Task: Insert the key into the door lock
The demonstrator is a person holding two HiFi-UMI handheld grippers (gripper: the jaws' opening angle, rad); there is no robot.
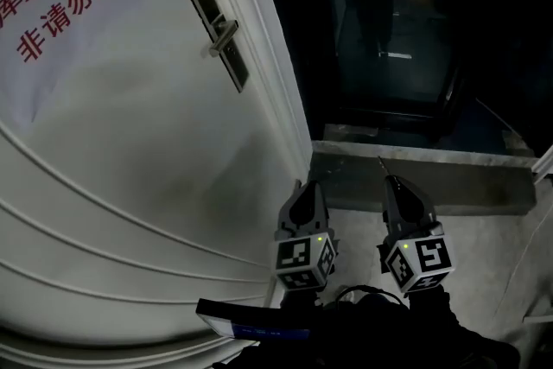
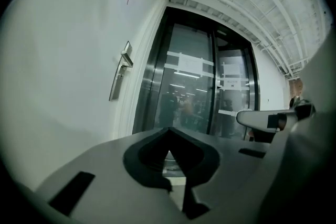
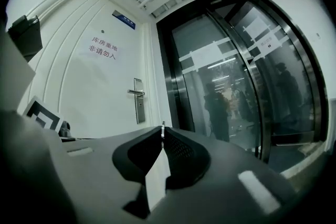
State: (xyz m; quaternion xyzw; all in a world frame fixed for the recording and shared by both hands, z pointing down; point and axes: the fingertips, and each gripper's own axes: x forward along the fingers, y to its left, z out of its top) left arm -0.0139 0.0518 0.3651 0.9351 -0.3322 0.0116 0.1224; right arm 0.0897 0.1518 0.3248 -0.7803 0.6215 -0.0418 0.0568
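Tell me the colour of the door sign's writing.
Red writing on the paper sign; clearest in the head view.

Door lock point(image 1: 219, 34) lies left of glass doors point(image 1: 389, 22) (apart).

Entrance area: white door point(image 1: 130, 143) on the left, dark glass doors point(image 3: 226, 76) on the right.
Door carries a paper sign point(image 3: 102, 47) with red characters; small blue plate point(image 3: 126, 20) above it. White frame point(image 1: 259, 39) runs between the door and the glass. Glass doors sit in dark metal frames, with pale paper strips point(image 3: 202, 55) stuck across the panes. Ceiling lights point(image 2: 181, 75) and blurred figures show through the glass. Grey stone sill point(image 1: 432, 177) lies at the foot of the glass; floor point(image 1: 484, 246) in front is light and speckled. Overhead, white ribbed ceiling point(image 2: 236, 2). White wall point(image 2: 270, 86) beyond the glass on the right. Head view is dim.
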